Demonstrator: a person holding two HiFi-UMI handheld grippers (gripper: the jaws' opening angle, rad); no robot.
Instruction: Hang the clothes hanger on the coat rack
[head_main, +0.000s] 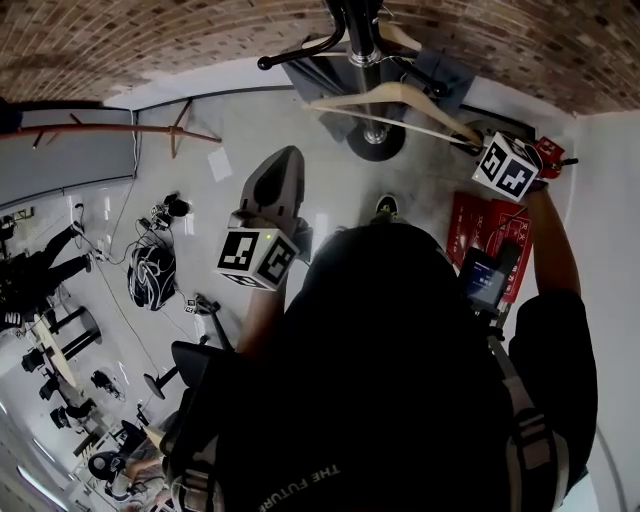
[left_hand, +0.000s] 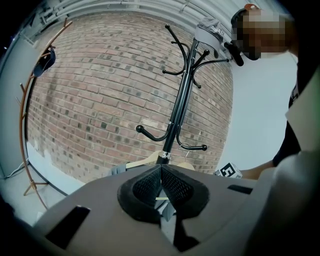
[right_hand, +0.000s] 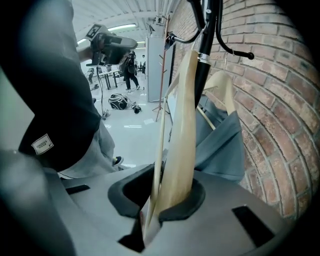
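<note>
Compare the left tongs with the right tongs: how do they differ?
The left tongs are shut on nothing; the right tongs grip the wooden hanger. The left tongs stand off from the coat rack; the right tongs are close beside it. Both carry marker cubes.

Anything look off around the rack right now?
Nothing broken or spilled. One thing: the right gripper clamps the wooden hanger by the end of one arm, crossbar included, so it runs at a slant past the coat rack pole, beside a grey garment already hung there.
</note>
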